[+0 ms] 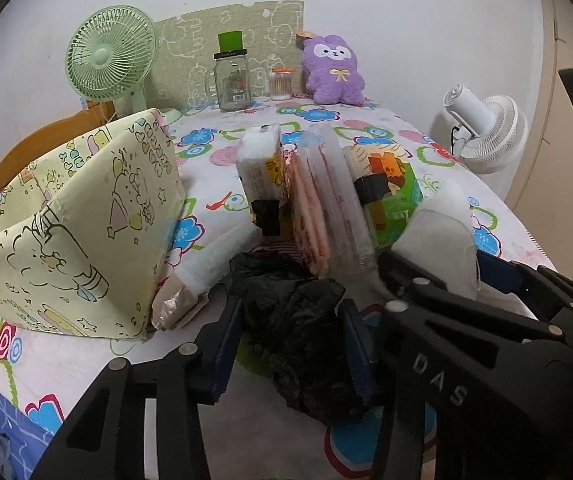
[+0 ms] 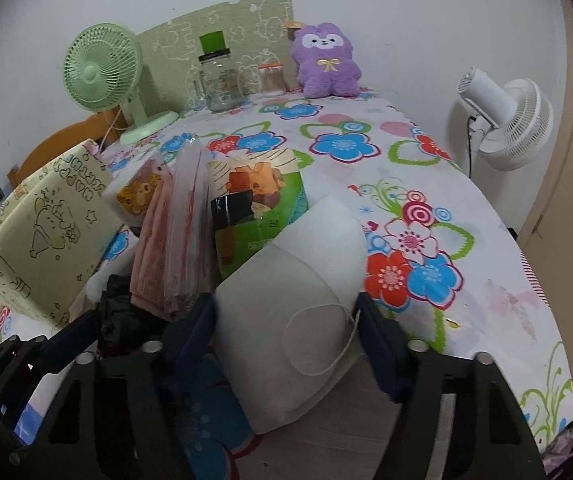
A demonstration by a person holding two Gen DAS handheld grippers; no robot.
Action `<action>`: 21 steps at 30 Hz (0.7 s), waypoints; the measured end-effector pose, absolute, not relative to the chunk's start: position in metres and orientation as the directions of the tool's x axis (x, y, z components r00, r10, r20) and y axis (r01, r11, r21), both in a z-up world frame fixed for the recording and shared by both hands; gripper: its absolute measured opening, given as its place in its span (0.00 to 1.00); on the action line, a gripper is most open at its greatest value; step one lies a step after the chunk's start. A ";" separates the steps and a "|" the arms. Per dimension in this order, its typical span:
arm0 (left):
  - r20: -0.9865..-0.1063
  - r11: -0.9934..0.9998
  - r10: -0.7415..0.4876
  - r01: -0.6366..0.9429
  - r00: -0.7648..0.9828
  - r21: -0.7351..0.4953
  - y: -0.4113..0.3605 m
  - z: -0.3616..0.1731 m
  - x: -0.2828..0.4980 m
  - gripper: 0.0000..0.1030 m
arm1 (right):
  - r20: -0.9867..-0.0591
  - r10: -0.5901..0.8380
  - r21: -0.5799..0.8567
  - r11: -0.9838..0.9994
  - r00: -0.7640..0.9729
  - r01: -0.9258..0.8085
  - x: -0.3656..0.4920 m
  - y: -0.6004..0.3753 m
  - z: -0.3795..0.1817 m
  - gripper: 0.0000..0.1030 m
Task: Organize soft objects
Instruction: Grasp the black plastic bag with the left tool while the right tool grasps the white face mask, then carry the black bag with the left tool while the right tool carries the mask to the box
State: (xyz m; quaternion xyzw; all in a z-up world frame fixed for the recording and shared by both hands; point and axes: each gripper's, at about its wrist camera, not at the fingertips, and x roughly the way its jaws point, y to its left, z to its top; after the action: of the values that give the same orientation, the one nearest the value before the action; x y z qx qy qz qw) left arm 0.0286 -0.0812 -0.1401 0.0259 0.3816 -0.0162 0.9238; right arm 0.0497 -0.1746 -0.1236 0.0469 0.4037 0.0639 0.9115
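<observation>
A crumpled black plastic bag (image 1: 298, 320) lies on the flowered tablecloth (image 1: 326, 120). My left gripper (image 1: 292, 346) is shut on it, a blue pad against each side. My right gripper (image 2: 286, 320) is shut on a stack of white face masks (image 2: 294, 288), which stands on edge between its fingers. In the left wrist view the masks (image 1: 438, 236) and the right gripper (image 1: 446, 276) show just right of the bag. Behind them a tissue pack (image 1: 258, 168), a pink packet (image 1: 318, 204) and a green pack (image 1: 390, 192) stand side by side.
A yellow cartoon-print fabric box (image 1: 86, 232) stands open at the left. A purple plush toy (image 1: 332, 72), a glass jar (image 1: 230, 80), a cotton-swab jar (image 1: 280, 84) and a green fan (image 1: 110, 60) line the far edge. A white fan (image 1: 486, 132) stands off the table's right side.
</observation>
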 end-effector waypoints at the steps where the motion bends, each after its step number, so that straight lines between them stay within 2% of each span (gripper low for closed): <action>1: -0.706 0.998 -0.012 0.051 0.708 0.034 -0.081 -0.140 0.028 0.45 | -0.730 0.150 0.137 0.988 0.666 -0.072 0.049 -0.176 -0.123 0.58; 5: -0.706 0.998 -0.023 0.057 0.708 0.025 -0.082 -0.137 0.027 0.41 | -0.732 0.162 0.155 0.985 0.662 -0.071 0.047 -0.179 -0.121 0.49; 21: -0.666 0.998 -0.041 0.059 0.745 0.005 -0.079 -0.107 0.017 0.39 | -0.683 0.192 0.179 0.979 0.705 -0.094 0.034 -0.178 -0.087 0.47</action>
State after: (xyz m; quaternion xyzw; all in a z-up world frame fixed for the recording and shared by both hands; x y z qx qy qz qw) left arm 0.0173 -0.0787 -0.1066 0.0128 0.3563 -0.0267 0.9339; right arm 0.0344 -0.1777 -0.0869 0.0654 0.3761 0.0775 0.9210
